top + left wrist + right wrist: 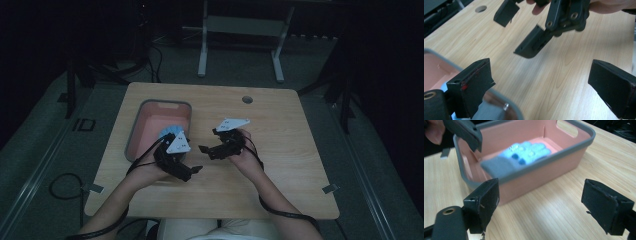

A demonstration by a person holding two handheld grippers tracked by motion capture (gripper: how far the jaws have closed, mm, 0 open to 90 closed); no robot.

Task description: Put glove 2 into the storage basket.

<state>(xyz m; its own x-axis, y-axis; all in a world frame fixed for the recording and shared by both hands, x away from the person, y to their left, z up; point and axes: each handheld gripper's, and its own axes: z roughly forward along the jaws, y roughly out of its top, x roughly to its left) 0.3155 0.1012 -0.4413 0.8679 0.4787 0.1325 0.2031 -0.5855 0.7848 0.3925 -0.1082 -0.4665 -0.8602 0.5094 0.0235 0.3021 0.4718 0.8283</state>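
A pink bin with a grey rim stands on the left half of the wooden table. A light blue glove with a grey cuff lies inside it, partly draped near the bin's near wall. My left gripper hovers just right of the bin's near corner, open and empty. My right gripper faces it from the right, also open with nothing between its jaws. It points toward the bin and glove. In the left gripper view the right gripper hangs close ahead.
A round cable hole sits near the table's far edge. Bare wood stretches to the right and in front of the hands. A white stand frame is on the floor beyond the table. Cables lie left of it.
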